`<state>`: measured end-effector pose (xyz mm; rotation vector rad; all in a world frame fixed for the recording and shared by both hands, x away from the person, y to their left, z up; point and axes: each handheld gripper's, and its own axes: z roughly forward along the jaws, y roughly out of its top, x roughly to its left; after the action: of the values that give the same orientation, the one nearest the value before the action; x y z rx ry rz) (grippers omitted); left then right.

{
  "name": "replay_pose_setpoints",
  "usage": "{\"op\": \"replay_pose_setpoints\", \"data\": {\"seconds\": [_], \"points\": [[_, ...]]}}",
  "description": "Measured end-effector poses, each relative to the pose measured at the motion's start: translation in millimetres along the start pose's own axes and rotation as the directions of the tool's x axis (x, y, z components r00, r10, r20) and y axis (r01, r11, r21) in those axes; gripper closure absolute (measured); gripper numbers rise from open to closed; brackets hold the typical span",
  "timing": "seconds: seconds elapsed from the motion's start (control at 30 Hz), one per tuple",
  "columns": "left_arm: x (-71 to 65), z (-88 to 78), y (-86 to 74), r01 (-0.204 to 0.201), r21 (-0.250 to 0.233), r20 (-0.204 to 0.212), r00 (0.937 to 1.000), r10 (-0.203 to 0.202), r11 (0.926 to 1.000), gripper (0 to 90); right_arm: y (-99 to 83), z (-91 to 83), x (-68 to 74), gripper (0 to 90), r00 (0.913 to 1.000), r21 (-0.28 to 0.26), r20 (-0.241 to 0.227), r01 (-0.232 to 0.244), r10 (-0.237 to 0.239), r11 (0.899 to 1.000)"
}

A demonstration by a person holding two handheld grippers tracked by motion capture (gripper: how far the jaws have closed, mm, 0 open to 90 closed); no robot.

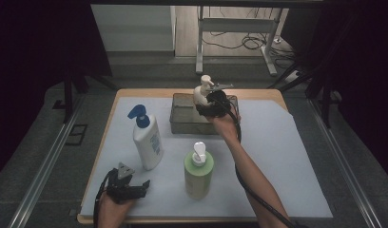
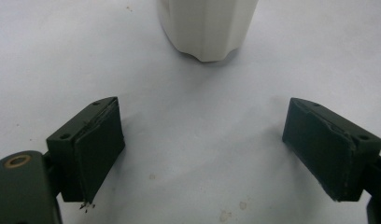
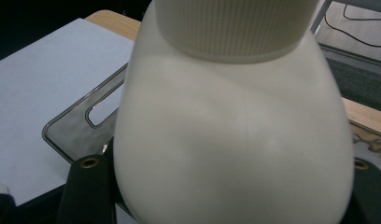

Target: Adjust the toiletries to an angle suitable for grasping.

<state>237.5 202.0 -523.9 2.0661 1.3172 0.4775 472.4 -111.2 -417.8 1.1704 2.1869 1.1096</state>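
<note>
A cream pump bottle [image 1: 201,91] is held upright over the clear tray [image 1: 182,124] at the back of the table, with my right gripper [image 1: 212,105] shut on its body. In the right gripper view the cream bottle [image 3: 230,135] sits between the black fingers [image 3: 83,191], above the tray's rim [image 3: 72,126]. My left gripper [image 1: 143,187] rests low at the front left, open with nothing between its fingers. Its own view has the left gripper [image 2: 202,149] over the white sheet, with the base of the white bottle [image 2: 205,28] just ahead.
A white bottle with a blue pump [image 1: 148,142] stands left of centre. A green bottle with a white pump [image 1: 198,173] stands at front centre. A white sheet [image 1: 277,156] covers the wooden table. Metal rails run along both sides.
</note>
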Motion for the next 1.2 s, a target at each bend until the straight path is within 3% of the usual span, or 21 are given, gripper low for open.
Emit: {"op": "replay_pose_setpoints", "data": {"seconds": [0.37,0.77,1.2], "points": [[0.0,0.0,-0.1,0.0,-0.001,0.0,1.0,0.0,1.0,12.1,-7.2,0.0,-1.5,29.1,0.9996,0.002,-0.016,0.024,-0.024,1.0],[0.0,0.1,-0.1,0.0,-0.001,0.0,1.0,0.0,1.0,12.0,-12.9,-14.9,-4.1,33.2,0.9983,0.0,-0.031,0.049,-0.049,0.999],[-0.1,0.0,-0.2,0.001,-0.002,0.0,1.0,-0.001,1.0,12.1,-28.6,-30.5,-10.0,38.6,0.9976,0.005,-0.063,0.028,-0.028,1.0]]}}
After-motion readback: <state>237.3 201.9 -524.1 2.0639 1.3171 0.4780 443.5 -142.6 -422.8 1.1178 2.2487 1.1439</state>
